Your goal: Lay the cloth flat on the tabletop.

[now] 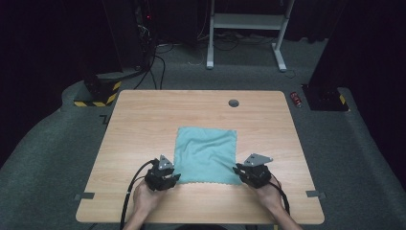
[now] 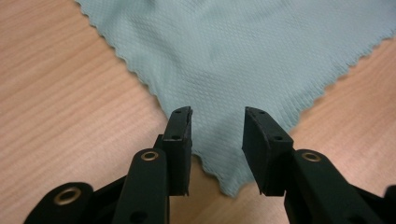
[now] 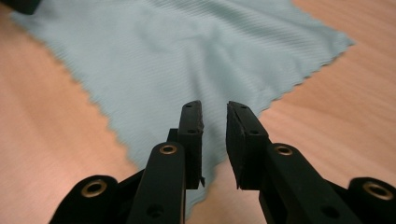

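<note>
Room: we are looking at dark grey carpet around a pale wood table (image 1: 143, 120).
Cloth: a teal cloth (image 1: 206, 153) is lying flat, near edge.
Left tool (image 2: 218, 116): jaws standing apart over its near-left corner.
Right tool (image 3: 215, 112): jaws narrowly apart over its near-right corner, gripping nothing.

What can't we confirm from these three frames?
- Whether the left gripper jaws touch the teal cloth: the left gripper view looks along the jaws, so the height over the corner is lost.
- Same for the right gripper; its near cloth corner sits behind the jaws.
- Small red thing on the floor, high view: too small to identify.
- Forearms, high view: cut off by the bottom edge.
</note>
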Demonstrator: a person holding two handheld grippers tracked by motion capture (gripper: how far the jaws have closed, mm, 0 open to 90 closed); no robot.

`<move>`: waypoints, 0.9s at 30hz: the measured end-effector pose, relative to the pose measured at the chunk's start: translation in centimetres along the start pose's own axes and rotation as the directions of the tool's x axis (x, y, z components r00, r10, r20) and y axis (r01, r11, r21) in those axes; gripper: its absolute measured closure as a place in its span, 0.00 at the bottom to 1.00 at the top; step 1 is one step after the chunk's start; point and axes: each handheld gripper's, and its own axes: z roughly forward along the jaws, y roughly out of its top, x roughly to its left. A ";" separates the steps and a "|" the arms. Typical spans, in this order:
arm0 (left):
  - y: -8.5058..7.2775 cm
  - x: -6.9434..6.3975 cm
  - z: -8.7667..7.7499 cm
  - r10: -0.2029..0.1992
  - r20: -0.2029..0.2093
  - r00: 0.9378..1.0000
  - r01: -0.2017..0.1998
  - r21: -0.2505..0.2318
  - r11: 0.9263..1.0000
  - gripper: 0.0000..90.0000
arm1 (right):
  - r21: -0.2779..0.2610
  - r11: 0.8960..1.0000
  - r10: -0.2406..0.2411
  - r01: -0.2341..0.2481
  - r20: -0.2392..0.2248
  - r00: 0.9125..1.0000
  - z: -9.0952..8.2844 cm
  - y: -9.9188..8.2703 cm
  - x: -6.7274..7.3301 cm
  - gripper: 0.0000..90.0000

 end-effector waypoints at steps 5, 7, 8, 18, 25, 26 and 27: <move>-0.6 -0.3 0.0 -0.030 -0.004 1.000 0.030 -0.007 1.000 0.69 | 0.008 1.000 0.019 -0.019 -0.038 0.999 0.5 -1.2 1.0 0.84; -0.9 -0.4 0.1 -0.029 -0.011 1.000 0.029 -0.008 1.000 0.69 | 0.020 0.999 0.035 -0.034 -0.047 0.998 0.9 -1.5 1.1 0.84; -1.0 -0.5 0.1 -0.034 -0.012 0.999 0.033 -0.016 0.999 0.69 | 0.027 0.999 0.030 -0.029 -0.037 0.999 1.1 -1.6 1.3 0.84; -1.5 -1.0 0.1 -0.011 0.000 1.000 0.011 -0.051 0.999 0.86 | 0.047 0.999 0.017 -0.016 -0.021 1.000 1.4 -1.9 2.0 0.95; -1.3 -0.8 0.0 0.006 0.020 1.000 -0.005 -0.037 0.999 0.98 | 0.060 0.998 0.014 -0.012 -0.032 0.999 1.3 -1.8 2.2 1.00; -1.3 -0.7 -0.1 0.005 0.025 1.000 -0.004 -0.039 0.999 0.98 | 0.059 0.998 0.013 -0.011 -0.036 0.999 1.1 -1.8 2.2 1.00; -1.3 -0.6 -0.3 -0.010 0.040 0.999 0.012 -0.042 0.999 0.98 | 0.058 0.998 0.015 -0.013 -0.038 0.999 1.0 -1.8 2.3 1.00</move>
